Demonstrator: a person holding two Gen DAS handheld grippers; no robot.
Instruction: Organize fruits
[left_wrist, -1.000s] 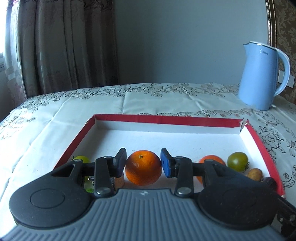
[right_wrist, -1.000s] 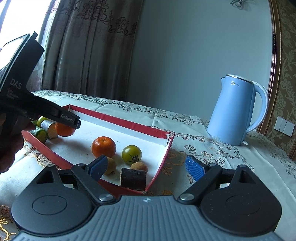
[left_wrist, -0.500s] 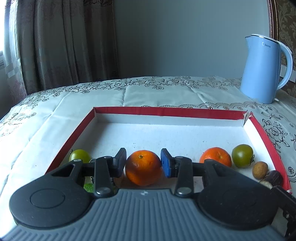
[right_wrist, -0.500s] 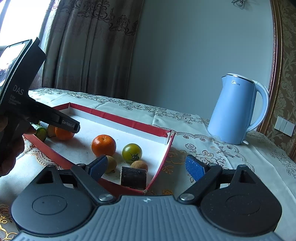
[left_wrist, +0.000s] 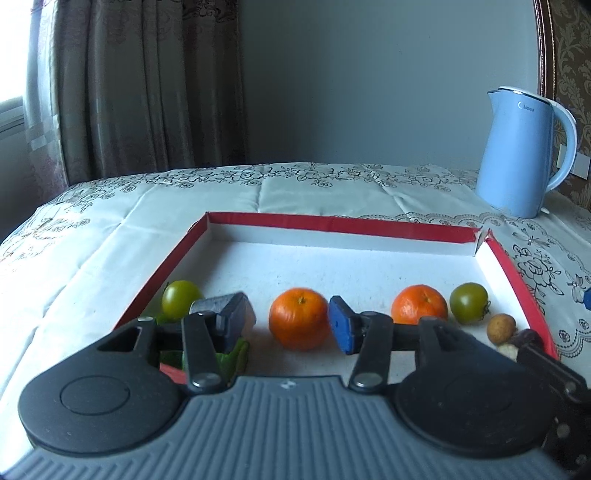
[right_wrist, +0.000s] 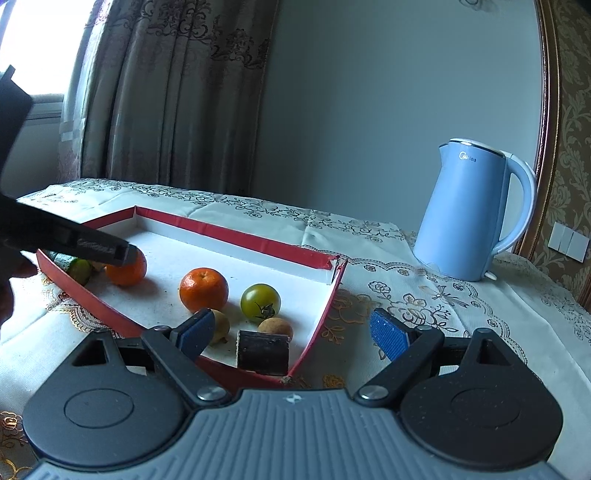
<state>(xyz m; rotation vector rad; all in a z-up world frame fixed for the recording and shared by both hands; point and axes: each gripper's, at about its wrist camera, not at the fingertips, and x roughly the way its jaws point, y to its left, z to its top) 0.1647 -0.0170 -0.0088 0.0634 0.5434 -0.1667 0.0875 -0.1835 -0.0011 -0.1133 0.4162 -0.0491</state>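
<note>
A shallow red-rimmed white tray lies on the table. My left gripper is open, its jaws standing apart on either side of an orange that rests on the tray floor. A second orange, a green tomato and a small brown fruit sit to the right. Another green tomato sits at the left. My right gripper is open and empty over the tray's near right corner, by a dark block.
A light blue kettle stands at the back right on the embroidered tablecloth. Green pieces lie in the tray's near left corner. Curtains hang behind the table. The left tool's arm crosses the right wrist view.
My left gripper has opened and let go of the orange, which now rests on the tray floor. The left view has tilted and drawn back. The right gripper has barely moved.
</note>
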